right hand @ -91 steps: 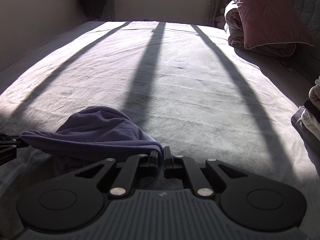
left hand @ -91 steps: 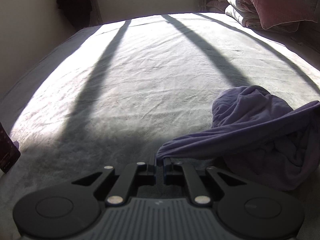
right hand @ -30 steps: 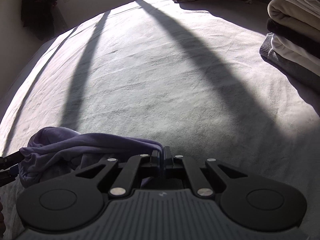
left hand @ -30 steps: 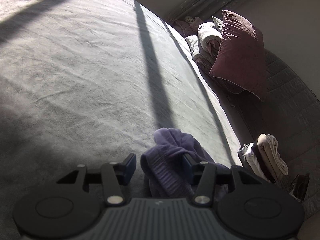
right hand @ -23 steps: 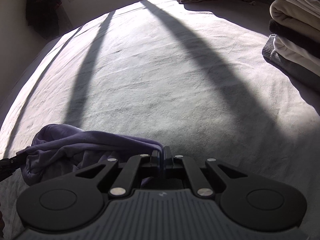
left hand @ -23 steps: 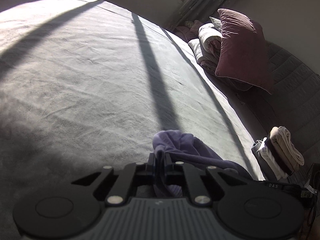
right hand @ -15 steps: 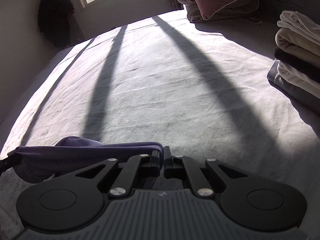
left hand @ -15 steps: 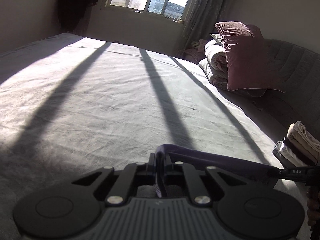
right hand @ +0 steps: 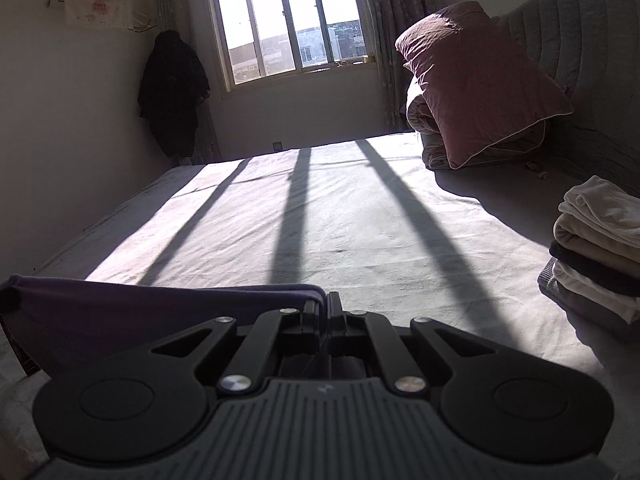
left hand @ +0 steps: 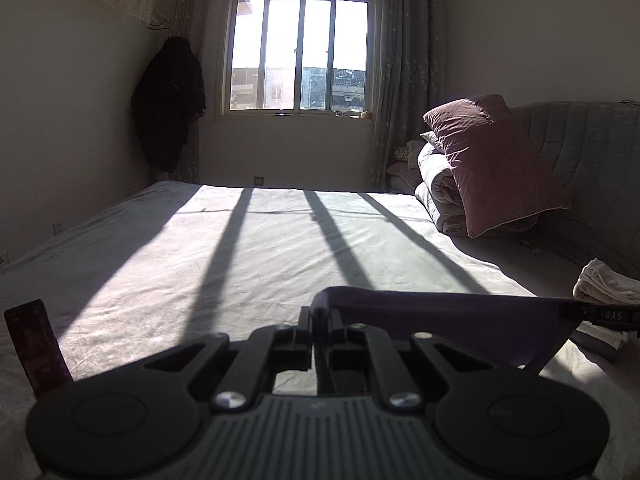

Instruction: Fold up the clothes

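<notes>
A purple garment [left hand: 460, 316] hangs stretched taut between my two grippers, lifted above the grey bed sheet [left hand: 260, 248]. My left gripper [left hand: 320, 314] is shut on one end of its top edge, and the cloth runs off to the right, where the right gripper's fingertips [left hand: 612, 315] pinch the far end. In the right wrist view my right gripper [right hand: 324, 300] is shut on the garment [right hand: 160, 304], which spreads away to the left edge. The lower part of the garment hangs hidden behind both gripper bodies.
A stack of folded clothes [right hand: 596, 252] sits on the bed at the right. A maroon pillow [left hand: 496, 164] on rolled quilts leans against the headboard. A dark red object [left hand: 34, 350] stands at the left edge. A dark coat [left hand: 170, 104] hangs beside the window.
The left gripper closed on the bunched purple garment lying on the bed. Both grippers then rose and tipped up toward the window, and the garment went from a heap to a taut span.
</notes>
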`<state>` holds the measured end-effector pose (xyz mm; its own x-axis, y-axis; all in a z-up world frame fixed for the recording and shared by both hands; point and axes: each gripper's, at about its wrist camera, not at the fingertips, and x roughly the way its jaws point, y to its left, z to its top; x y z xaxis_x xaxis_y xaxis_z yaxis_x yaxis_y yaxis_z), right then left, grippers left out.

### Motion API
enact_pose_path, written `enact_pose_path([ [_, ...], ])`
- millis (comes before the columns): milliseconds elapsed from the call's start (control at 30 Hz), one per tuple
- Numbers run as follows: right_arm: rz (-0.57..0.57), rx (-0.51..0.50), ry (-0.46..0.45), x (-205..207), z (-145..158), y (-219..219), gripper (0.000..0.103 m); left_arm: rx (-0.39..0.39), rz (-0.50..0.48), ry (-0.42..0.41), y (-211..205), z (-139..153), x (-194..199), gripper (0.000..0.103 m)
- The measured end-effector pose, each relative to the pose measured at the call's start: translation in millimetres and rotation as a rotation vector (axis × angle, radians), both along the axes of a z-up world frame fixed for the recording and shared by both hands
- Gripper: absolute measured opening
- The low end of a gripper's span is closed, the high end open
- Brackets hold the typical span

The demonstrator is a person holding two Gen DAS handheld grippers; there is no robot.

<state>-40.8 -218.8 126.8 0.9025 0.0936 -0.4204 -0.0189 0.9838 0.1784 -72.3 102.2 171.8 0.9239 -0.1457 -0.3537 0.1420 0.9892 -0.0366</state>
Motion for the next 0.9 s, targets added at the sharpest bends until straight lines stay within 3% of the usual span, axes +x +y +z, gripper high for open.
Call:
enact_pose_path([
  [267,0.035,-0.074,-0.119,-33.8,53.3,26.0,0.003,0.002,0.044,-0.093,17.1,46.0,-40.0,0.006],
  [433,0.055,-0.112,-0.166,-34.7,72.5,38.1,0.003,0.026,0.064,-0.128,21.1,61.3,-42.2,0.006],
  [600,0.055,-0.131,-0.11,-5.3,56.1,48.7,0.003,0.026,0.092,-0.062,24.6,44.5,-11.8,0.006],
  [900,0.029,-0.221,-0.021,62.5,3.3,74.6,0.003,0.078,0.132,0.091,22.6,-15.4,65.0,0.006],
])
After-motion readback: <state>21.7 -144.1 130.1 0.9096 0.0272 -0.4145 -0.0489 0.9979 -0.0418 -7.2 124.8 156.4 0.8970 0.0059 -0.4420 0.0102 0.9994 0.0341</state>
